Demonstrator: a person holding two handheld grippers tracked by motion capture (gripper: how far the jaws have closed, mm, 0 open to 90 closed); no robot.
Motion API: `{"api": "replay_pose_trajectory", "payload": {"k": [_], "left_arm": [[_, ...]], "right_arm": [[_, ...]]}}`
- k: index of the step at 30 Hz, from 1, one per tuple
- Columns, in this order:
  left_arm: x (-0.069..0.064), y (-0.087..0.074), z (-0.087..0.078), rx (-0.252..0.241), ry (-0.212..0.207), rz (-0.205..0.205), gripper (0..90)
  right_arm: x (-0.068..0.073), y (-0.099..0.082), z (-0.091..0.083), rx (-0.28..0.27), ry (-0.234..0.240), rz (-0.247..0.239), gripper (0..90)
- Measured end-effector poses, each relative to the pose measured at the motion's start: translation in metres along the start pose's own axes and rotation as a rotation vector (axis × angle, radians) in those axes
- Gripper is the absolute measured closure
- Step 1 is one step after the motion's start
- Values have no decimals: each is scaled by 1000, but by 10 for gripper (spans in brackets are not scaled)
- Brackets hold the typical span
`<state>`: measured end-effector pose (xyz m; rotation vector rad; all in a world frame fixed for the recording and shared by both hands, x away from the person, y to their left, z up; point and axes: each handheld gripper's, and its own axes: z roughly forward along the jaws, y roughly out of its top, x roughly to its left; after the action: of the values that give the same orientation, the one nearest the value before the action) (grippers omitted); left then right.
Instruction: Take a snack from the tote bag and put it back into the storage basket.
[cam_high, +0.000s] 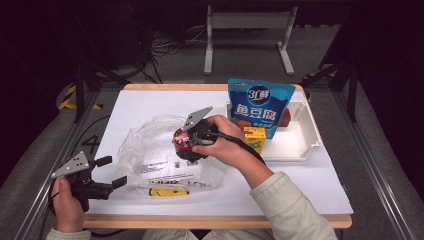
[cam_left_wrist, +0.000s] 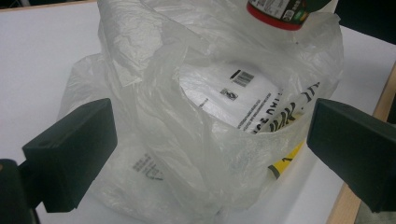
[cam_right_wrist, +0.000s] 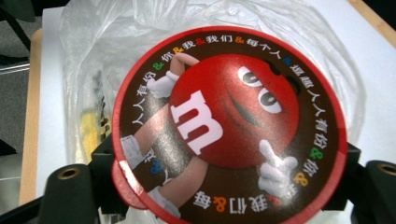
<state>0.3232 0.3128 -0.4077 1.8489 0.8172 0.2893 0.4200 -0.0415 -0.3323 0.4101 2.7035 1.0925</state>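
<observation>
A round candy tub (cam_high: 182, 140) with a red rim and a cartoon lid (cam_right_wrist: 229, 126) hangs over a crumpled clear plastic bag (cam_high: 165, 160). My right gripper (cam_high: 192, 142) is shut on the tub, its jaws (cam_right_wrist: 229, 186) pressing the sides just under the lid. The bag's mouth (cam_left_wrist: 210, 116) gapes toward my left gripper (cam_high: 112, 171), which rests at the table's front left with its jaws wide apart. Between those jaws (cam_left_wrist: 210, 154) the film lies loose, and no pad presses on it. The tub's red bottom edge (cam_left_wrist: 280, 11) shows above the bag.
A white tray (cam_high: 300, 145) at the right holds a blue snack pouch (cam_high: 260, 107) standing upright and a yellow carton (cam_high: 255, 137). The bag carries yellow and black print (cam_high: 167, 192) near the table's wooden front edge (cam_high: 215, 221).
</observation>
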Motion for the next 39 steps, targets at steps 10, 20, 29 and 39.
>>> {"api": "replay_pose_trajectory", "payload": {"k": [10,20,29,39], "left_arm": [[0,0,0,2,2,8,22],[0,0,0,1,2,8,22],[0,0,1,2,2,5,22],[0,0,1,2,2,5,22]], "right_arm": [[-2,-5,-23,-3,-23,5,253],[-9,-16,-49,-4,-63,27,253],[-15,-27,-68,0,-90,54,253],[-22,-39,-88,-6,-120,76,253]]}}
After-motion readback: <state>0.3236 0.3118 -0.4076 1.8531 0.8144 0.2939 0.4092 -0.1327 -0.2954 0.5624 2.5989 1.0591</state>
